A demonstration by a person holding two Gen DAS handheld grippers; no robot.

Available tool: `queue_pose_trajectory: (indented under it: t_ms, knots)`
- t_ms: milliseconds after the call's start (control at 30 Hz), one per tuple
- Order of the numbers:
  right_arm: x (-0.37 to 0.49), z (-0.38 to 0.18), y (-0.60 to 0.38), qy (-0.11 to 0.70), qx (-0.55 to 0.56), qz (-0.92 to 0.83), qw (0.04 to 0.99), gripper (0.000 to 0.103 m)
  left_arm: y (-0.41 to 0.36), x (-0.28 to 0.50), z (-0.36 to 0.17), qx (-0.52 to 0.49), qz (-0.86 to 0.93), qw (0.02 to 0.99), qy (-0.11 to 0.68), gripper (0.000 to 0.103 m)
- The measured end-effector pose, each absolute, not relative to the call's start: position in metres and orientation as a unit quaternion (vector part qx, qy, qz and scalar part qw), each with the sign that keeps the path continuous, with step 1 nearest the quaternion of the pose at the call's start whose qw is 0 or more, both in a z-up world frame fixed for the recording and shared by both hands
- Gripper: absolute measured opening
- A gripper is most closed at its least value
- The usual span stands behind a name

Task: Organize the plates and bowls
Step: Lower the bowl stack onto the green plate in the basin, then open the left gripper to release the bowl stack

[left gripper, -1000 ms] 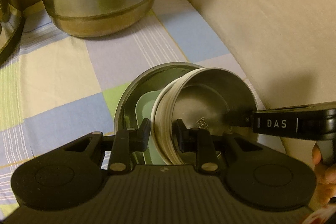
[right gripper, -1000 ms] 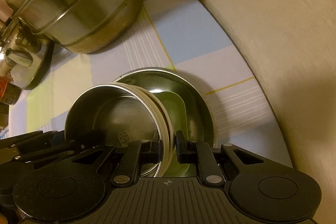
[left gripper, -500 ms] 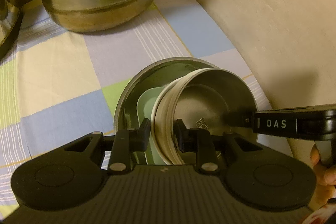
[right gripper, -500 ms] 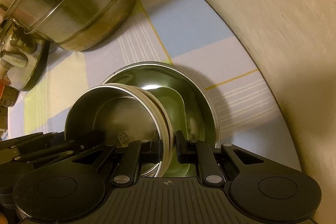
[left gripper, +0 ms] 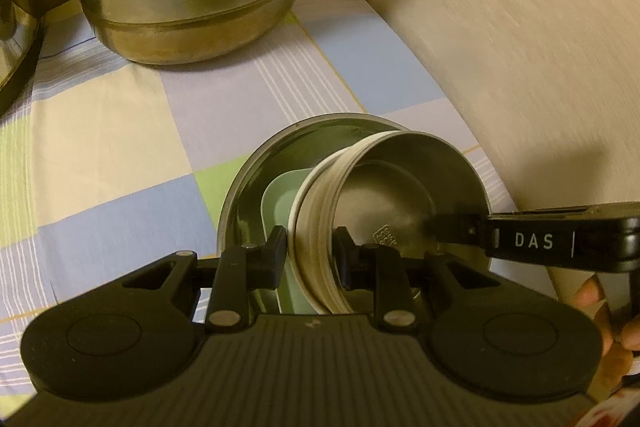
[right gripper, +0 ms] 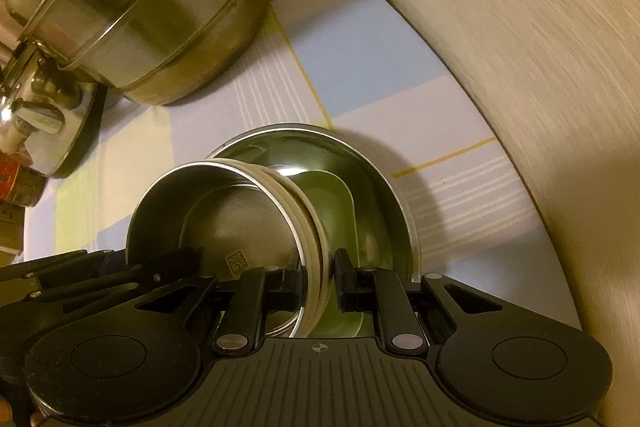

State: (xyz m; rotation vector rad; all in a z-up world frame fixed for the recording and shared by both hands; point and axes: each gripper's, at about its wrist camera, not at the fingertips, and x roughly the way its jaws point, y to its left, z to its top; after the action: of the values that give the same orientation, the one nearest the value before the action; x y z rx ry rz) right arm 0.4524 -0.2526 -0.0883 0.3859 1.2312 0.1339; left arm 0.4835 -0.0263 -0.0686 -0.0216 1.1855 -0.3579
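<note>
Grippers, left [left gripper: 311,261] and right [right gripper: 318,277], each pinched the tilted cream-sided steel bowl [left gripper: 400,195] over the wide steel basin [right gripper: 376,179]; only the right view showed a kettle [right gripper: 36,115].

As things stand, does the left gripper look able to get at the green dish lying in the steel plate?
Probably not: the left gripper is shut on the steel bowl, which hangs tilted over the green dish in the steel plate.
</note>
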Motion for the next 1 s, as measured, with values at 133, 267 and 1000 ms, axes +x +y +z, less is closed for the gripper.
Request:
queue_pose_trajectory:
  t_ms: [133, 267, 1000]
  knots:
    - [0.449, -0.089, -0.254, 0.568, 0.185, 0.069, 0.799, 0.016, -0.025, 0.484, -0.069, -0.014, -0.168, 0.815, 0.554, 0.023]
    - [0.444, -0.087, -0.255, 0.558, 0.188, 0.075, 0.805, 0.019, -0.024, 0.483, -0.069, -0.015, -0.166, 0.817, 0.552, 0.023]
    - [0.392, -0.069, -0.260, 0.493, 0.232, 0.068, 0.836, 0.020, -0.012, 0.462, -0.053, -0.041, -0.162, 0.833, 0.527, 0.023]
